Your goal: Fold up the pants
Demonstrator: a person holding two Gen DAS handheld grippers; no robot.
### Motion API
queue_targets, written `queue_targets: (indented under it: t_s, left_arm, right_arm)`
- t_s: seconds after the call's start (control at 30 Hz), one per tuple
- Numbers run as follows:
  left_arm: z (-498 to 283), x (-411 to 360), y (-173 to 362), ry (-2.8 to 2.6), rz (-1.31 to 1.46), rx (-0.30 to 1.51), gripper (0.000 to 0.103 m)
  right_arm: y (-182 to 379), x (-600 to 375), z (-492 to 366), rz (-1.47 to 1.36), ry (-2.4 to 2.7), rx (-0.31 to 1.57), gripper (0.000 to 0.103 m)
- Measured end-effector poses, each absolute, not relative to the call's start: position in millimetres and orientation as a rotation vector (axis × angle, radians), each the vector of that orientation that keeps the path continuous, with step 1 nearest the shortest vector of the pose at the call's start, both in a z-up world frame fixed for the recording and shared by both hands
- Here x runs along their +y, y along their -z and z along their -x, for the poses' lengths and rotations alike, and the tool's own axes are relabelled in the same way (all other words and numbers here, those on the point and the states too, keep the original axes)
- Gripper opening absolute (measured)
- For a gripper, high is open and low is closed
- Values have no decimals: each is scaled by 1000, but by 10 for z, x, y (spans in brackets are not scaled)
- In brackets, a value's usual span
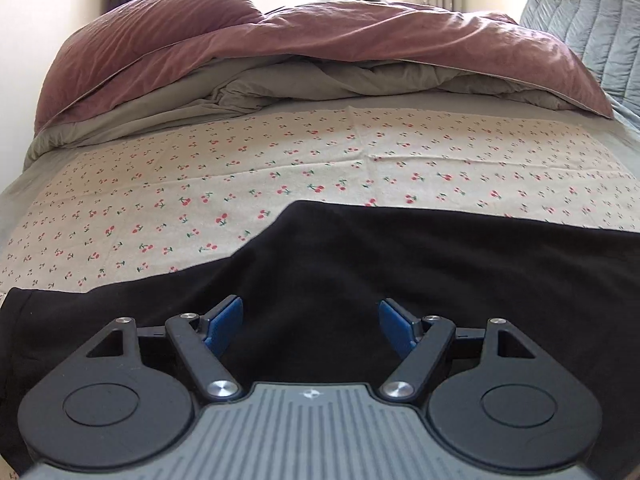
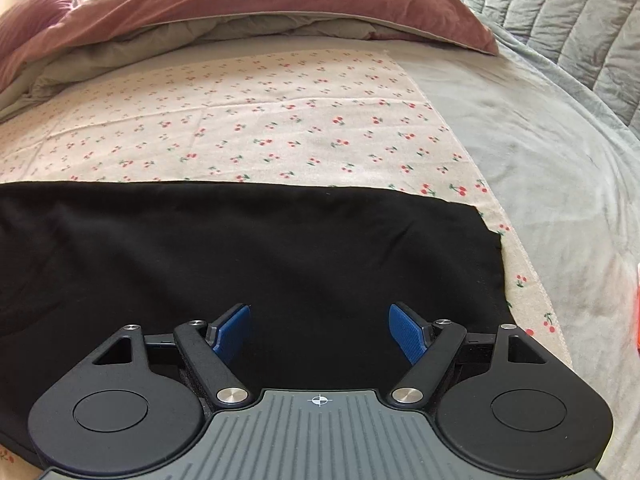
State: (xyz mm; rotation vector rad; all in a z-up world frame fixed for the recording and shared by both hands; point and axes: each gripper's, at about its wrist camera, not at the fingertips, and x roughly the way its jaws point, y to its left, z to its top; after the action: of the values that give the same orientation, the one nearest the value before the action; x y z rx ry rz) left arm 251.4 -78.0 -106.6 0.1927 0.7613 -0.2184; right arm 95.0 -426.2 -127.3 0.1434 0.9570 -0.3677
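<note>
Black pants [image 1: 360,264] lie flat across the near part of a cherry-print cloth [image 1: 240,172] on the bed. In the right wrist view the pants [image 2: 240,248] end at a straight edge on the right, near the cloth's [image 2: 280,128] right border. My left gripper [image 1: 311,316] is open, blue pads apart, just above the pants and holding nothing. My right gripper [image 2: 320,322] is open too, over the pants near their right end, empty.
A bunched mauve duvet [image 1: 320,40] with grey lining lies across the far side of the bed. A grey quilted pillow [image 1: 592,20] stands at the far right. Grey bedsheet [image 2: 540,160] lies right of the cloth. An orange object [image 2: 637,304] shows at the right edge.
</note>
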Motion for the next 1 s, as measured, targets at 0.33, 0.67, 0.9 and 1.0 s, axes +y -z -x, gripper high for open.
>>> queue_targets:
  t_s: [0.33,0.67,0.9,1.0]
  left_arm:
    - [-2105,-789,1546,319,-204,818,81]
    - [-2010,-687,1573,346,-227,810,82]
    - [-2039,-668,1573,344,-220,821,82]
    - [-1979,-678,1515,350,-186,841,80]
  right_arm:
    - [1452,-3407,-1150,-7,89,1028,77]
    - [1548,-4523,-899,-179,373,983,91]
    - [1415,-4954,-715,-356,664,933,76]
    - [1213,-4583,-656,-293,532,883,77]
